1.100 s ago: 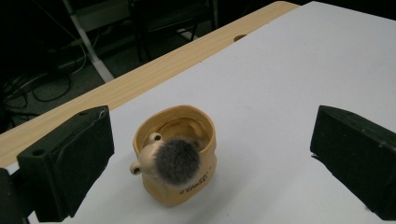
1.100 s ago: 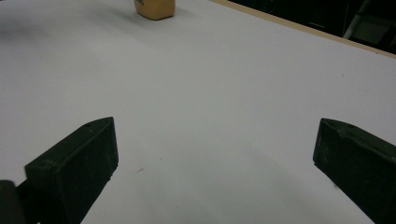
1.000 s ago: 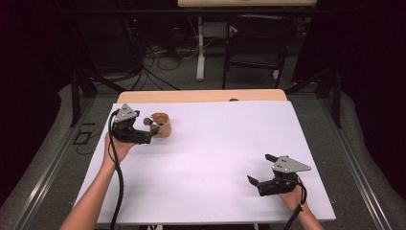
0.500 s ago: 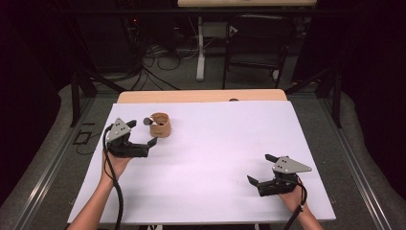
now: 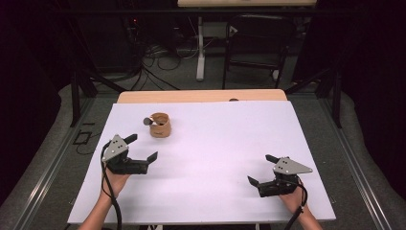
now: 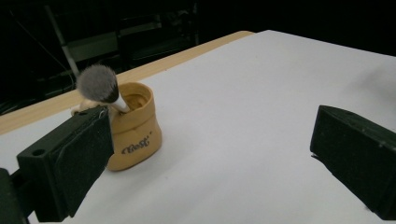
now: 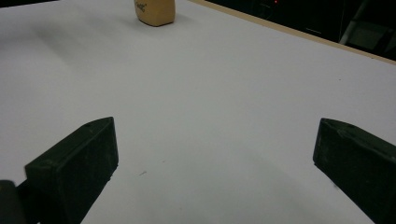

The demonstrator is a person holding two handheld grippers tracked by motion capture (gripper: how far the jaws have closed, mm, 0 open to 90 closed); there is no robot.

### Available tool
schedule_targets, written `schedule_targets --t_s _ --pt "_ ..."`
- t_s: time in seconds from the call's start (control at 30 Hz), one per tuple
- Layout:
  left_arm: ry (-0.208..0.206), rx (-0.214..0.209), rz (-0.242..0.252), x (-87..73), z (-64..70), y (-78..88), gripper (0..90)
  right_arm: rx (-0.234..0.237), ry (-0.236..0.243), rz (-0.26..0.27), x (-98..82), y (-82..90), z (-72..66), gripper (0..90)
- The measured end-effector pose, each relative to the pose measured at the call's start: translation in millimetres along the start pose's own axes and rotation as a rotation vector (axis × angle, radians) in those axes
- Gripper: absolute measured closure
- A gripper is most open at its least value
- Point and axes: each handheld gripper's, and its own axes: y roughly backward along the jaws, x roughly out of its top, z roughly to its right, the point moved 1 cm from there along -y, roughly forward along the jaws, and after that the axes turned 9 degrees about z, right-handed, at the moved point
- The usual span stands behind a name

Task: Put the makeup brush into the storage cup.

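Observation:
A tan soft cup (image 5: 160,125) stands upright on the white table (image 5: 220,143) at the far left, with a makeup brush (image 5: 148,121) in it, bristle head up. My left gripper (image 5: 142,147) is open and empty, a short way nearer the front edge than the cup. In the left gripper view the cup (image 6: 133,130) and brush (image 6: 98,84) sit just beyond the left jaw, and the gripper (image 6: 212,158) has bare table between its jaws. My right gripper (image 5: 260,168) rests open and empty at the front right. In the right gripper view the gripper (image 7: 215,168) faces the distant cup (image 7: 156,11).
A strip of bare wood (image 5: 201,96) runs along the table's far edge. Beyond it, on the floor, are a dark chair (image 5: 256,45), a desk leg (image 5: 200,52) and loose cables (image 5: 158,60). White table surface lies between the two grippers.
My left gripper has pulled back from beside the cup toward the front edge, open. The brush stays in the cup. The right gripper has not moved.

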Motion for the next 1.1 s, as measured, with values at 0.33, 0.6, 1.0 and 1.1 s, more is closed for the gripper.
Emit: schedule_targets --t_s 0.33,0.6,1.0,1.1 --pt "0.016 -0.036 0.001 -16.5 11.4 14.0 0.0 0.012 0.003 -0.003 0.4 -0.9 -2.1 0.0" --pt "-0.008 -0.053 0.017 -27.4 18.6 22.2 0.0 0.019 0.006 -0.004 0.3 -2.1 -3.4 0.0" --pt "-0.035 -0.068 0.036 -48.1 24.5 32.3 0.0 0.031 0.010 -0.010 -0.2 -1.5 -5.5 0.0" --pt "-0.042 -0.079 0.026 -51.6 25.8 33.9 0.0 0.028 0.009 -0.005 -0.9 -0.3 -5.2 0.0"
